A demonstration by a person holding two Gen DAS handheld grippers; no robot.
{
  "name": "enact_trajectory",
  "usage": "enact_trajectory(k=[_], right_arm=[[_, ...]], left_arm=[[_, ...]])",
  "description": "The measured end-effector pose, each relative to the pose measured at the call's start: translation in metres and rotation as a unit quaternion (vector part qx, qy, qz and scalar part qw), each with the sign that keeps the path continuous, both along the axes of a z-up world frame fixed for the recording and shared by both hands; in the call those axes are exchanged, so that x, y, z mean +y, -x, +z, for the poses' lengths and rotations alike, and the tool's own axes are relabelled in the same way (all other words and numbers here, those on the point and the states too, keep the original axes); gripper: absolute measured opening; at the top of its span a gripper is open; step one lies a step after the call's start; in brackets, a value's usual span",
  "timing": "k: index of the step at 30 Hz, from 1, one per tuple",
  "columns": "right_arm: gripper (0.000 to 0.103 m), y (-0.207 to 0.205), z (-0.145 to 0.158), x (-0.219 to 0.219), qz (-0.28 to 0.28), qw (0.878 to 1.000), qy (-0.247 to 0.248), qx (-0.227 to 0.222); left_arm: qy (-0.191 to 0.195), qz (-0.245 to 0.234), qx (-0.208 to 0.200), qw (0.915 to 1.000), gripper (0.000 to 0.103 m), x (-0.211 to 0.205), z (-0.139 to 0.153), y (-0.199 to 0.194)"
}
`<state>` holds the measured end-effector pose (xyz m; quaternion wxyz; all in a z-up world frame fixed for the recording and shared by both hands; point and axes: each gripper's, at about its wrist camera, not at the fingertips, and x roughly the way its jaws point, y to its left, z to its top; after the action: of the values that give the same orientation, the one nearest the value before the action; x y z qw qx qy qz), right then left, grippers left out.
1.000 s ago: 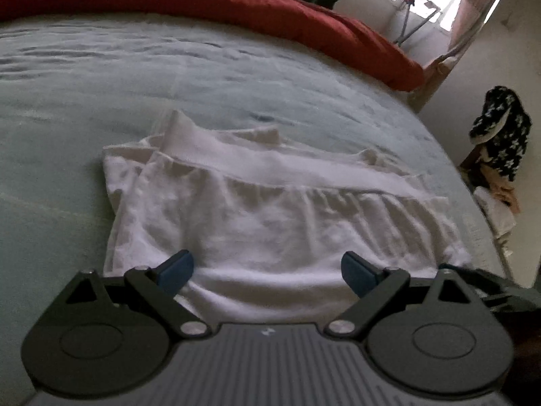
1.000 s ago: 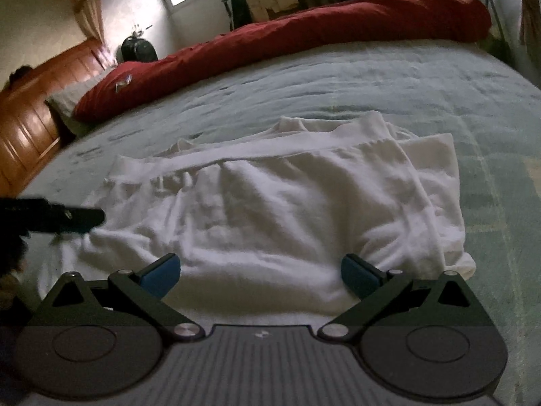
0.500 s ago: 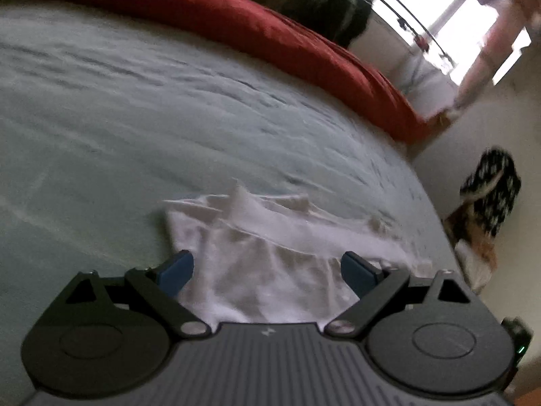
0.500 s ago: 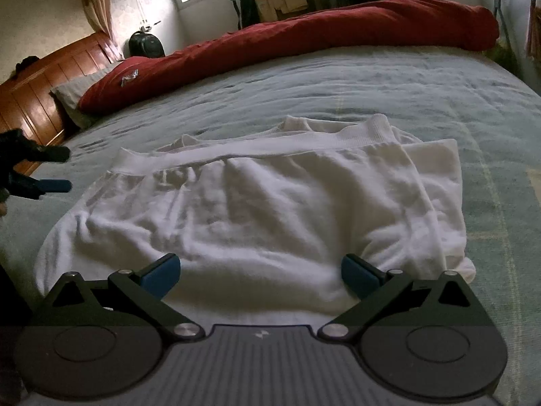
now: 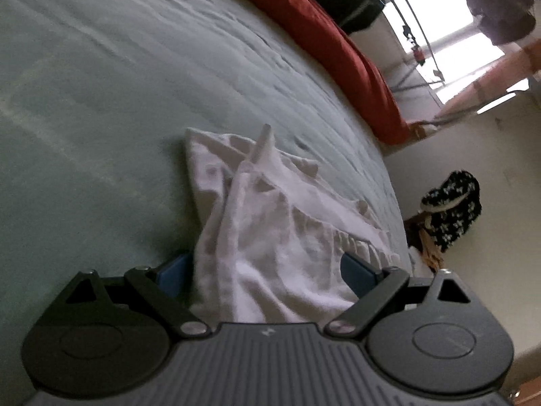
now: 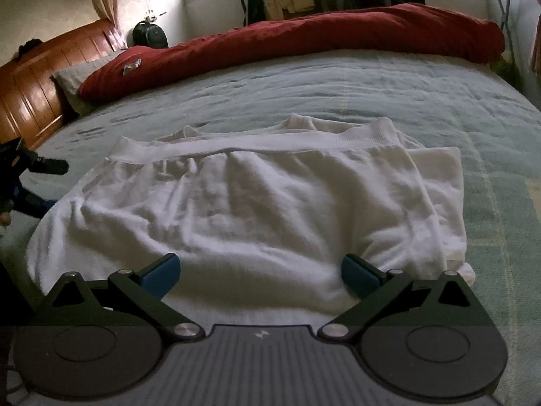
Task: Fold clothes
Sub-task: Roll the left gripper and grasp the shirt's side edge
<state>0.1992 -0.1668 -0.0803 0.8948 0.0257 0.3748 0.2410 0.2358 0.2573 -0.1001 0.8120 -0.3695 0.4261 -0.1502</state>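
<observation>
I have the white garment [image 6: 257,203] lying on the bed [image 6: 338,84], spread wide with its ribbed band along the far edge and a second layer showing at its right side, so it looks at least partly folded. My right hand-held gripper [image 6: 260,270] hangs low over the near hem, its blue fingers spread wide with nothing between them. My left hand-held gripper [image 5: 267,269] is tilted at the garment's left end, also spread apart and gripping nothing that I can see. Whether I am reaching for a fold or backing away from one, I cannot tell. For any further fold I would pinch both layers at matching corners and keep the edges aligned, since this soft cloth bunches easily.
</observation>
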Motion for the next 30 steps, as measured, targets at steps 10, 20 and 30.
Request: enact_trajectory(k=[10,20,30], right_arm=[[0.103,0.0,0.0,0.002,-0.001,1.0,0.008,-0.003],[0.103,-0.001,0.0,0.0,0.007,1.0,0.007,-0.004],[0.103,-0.001,0.002,0.006,0.0,1.0,0.019,0.0]], left_arm=[[0.012,-0.035,-0.007,0.9993,0.093,-0.009,0.001,-0.009],[0.069,-0.065,-0.003,0.9954,0.094,0.002,-0.006,0.004],[0.065,-0.107,-0.009,0.9921,0.093,-0.008,0.001,-0.005]])
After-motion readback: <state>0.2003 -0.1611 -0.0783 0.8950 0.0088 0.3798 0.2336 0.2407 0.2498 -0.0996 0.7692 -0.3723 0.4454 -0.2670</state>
